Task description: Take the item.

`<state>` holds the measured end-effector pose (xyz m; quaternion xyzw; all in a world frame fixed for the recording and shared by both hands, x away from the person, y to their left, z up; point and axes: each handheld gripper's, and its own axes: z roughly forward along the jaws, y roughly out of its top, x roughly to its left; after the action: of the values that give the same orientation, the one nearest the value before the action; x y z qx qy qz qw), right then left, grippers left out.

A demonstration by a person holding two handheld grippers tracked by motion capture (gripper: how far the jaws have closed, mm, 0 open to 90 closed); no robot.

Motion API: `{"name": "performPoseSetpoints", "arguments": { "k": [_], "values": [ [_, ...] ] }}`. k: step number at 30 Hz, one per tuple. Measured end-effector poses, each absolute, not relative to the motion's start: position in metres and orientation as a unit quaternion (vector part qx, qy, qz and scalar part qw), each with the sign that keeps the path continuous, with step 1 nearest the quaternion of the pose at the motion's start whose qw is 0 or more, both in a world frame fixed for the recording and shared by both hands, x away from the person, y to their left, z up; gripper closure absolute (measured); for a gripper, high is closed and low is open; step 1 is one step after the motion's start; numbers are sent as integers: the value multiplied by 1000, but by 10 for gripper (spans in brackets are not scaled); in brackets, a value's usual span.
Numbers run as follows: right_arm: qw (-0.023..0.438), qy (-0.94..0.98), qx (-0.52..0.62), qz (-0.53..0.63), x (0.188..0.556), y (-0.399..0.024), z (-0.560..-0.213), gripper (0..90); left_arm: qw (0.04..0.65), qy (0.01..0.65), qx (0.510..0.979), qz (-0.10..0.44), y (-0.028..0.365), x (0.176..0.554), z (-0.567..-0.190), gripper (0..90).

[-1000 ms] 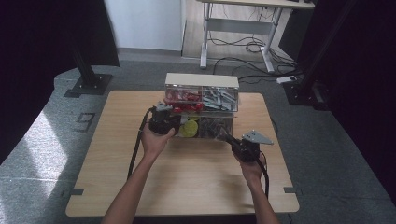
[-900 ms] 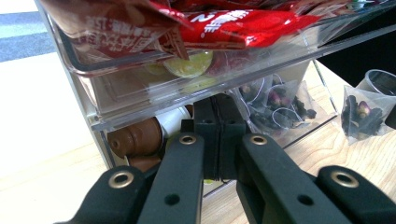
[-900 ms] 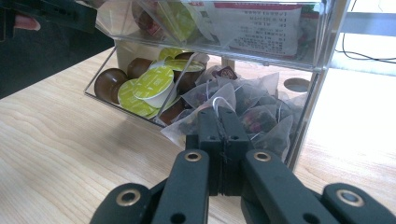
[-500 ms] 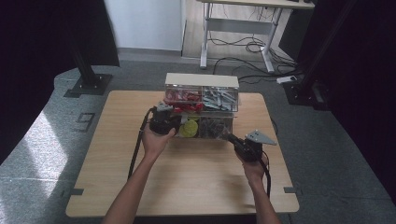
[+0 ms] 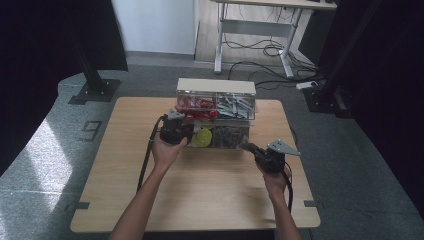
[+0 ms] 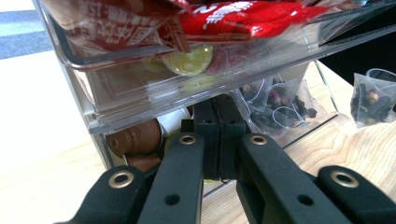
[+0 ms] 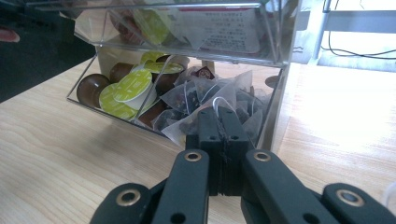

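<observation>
Left gripper (image 5: 181,131), jaws pressed together with nothing visibly between them, set against the lower left front of a clear acrylic drawer organizer (image 5: 216,112) at the far middle of the wooden table (image 5: 125,190). Inside: red sachets (image 6: 233,18) above; coffee capsules (image 7: 126,91) and pyramid tea bags (image 7: 219,109) in the tilted-open lower drawer. Right gripper (image 5: 252,148), jaws likewise clenched, tips at the lower right front, among the tea bags.

Left claw (image 6: 218,140), jaws together, noses under a clear drawer box (image 6: 93,100) beside brown capsules (image 6: 135,137)
</observation>
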<state>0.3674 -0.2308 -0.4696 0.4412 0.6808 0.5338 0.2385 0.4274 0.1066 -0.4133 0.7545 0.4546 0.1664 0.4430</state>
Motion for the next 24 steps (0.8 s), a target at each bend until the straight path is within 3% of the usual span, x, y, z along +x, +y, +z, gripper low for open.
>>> {"name": "performPoseSetpoints", "arguments": {
  "k": [24],
  "values": [
    [247,660,465,536,365,-259,-469,886,444,456,754,165,107,427,-414,891]
  ]
}}
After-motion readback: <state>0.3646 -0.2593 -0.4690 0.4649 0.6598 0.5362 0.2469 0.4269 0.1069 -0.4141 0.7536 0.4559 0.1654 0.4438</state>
